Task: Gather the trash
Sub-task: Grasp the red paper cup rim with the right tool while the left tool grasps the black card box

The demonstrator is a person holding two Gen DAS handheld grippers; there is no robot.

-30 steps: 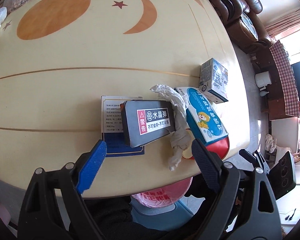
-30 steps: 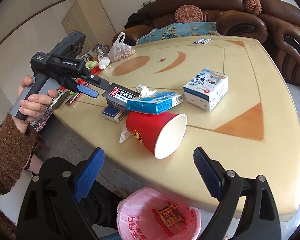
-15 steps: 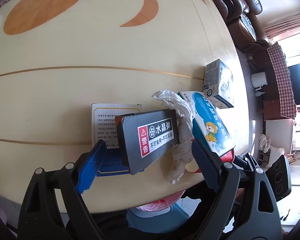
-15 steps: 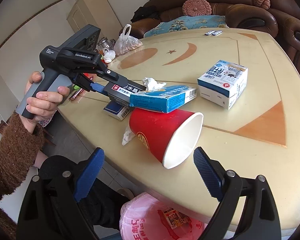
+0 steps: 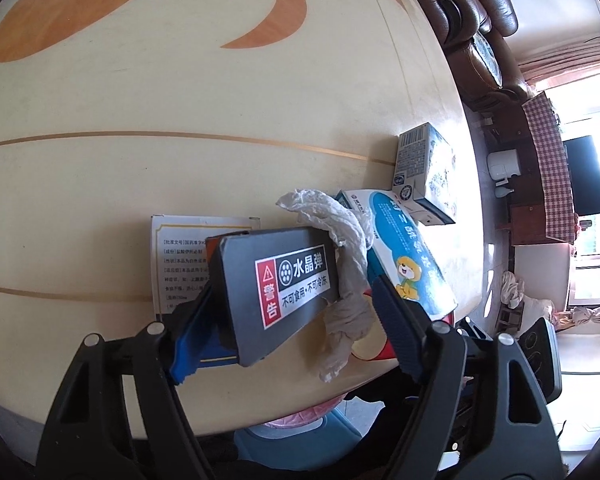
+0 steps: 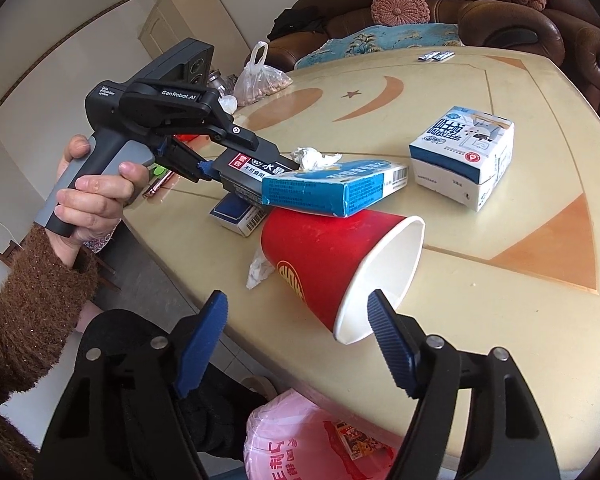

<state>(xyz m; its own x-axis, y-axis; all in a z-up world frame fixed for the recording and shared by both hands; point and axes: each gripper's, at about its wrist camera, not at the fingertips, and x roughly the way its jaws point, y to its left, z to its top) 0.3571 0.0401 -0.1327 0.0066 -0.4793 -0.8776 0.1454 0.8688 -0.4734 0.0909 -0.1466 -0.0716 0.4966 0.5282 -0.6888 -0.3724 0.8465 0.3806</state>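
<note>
Right wrist view: the table (image 6: 500,320) is taken as landmark. On its near edge a red paper cup (image 6: 324,264) lies tipped, its long axis slanting toward the right gripper (image 6: 296,316), whose jaws, just narrowed, bracket the cup's rim without pressing. Beyond the cup, the dark grey box (image 5: 276,284) is straddled by the left gripper (image 5: 288,308), also just closing; contact is uncertain. Below the edge a pink-lined bin (image 6: 320,440) waits.

The left wrist view looked steeply down, close over the grey box (image 5: 278,292) near the table (image 5: 180,100) edge at 6 o'clock. The right wrist view faced across the table, shallower, and shared that grey box (image 6: 256,172) at 10 o'clock.
</note>
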